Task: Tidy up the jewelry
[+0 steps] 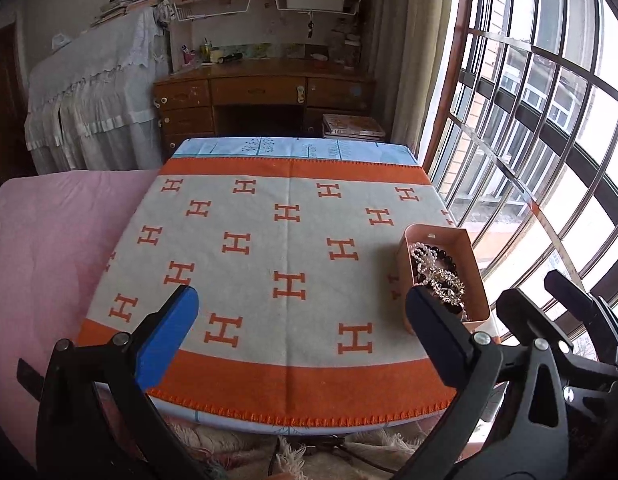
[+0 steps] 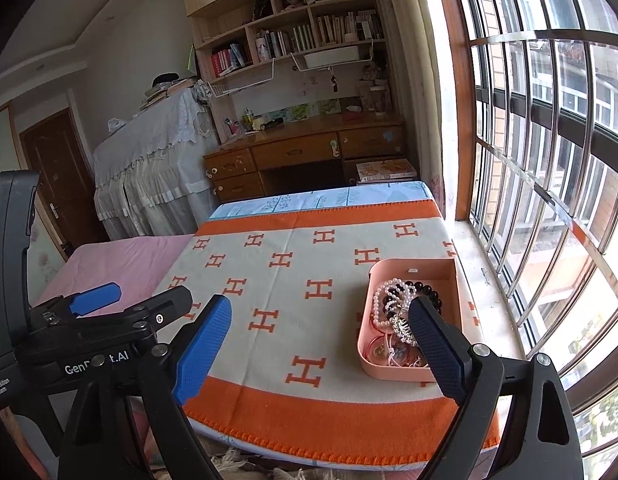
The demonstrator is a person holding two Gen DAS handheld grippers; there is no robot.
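Item, lower left of the left wrist view: left gripper (image 1: 301, 312), jaws spread wide, blue pads facing, nothing between them; it hangs above the near edge of the blanket. Item, centre of both views: orange-and-grey blanket (image 1: 269, 248) patterned with H motifs, laid over a table, bare apart from the tray. Item, right of centre in the right wrist view: pink tray (image 2: 413, 268), open-topped, sitting near the blanket's window-side edge, holding a heap of jewelry (image 2: 397, 312) — a white pearl strand, dark beads, a sparkling piece, red cords, all overlapping. Item, lower right: right gripper (image 2: 317, 340), jaws likewise wide apart, empty, its right finger (image 2: 437, 344) crossing in front of the tray's contents. Hazards, as judged: the strands look intertwined, so closing on one may drag others out together; a push on the light tray could slide it toward the blanket edge and the windowsill beyond; thin cords may slip between broad pads; the soft blanket may snag or bunch.
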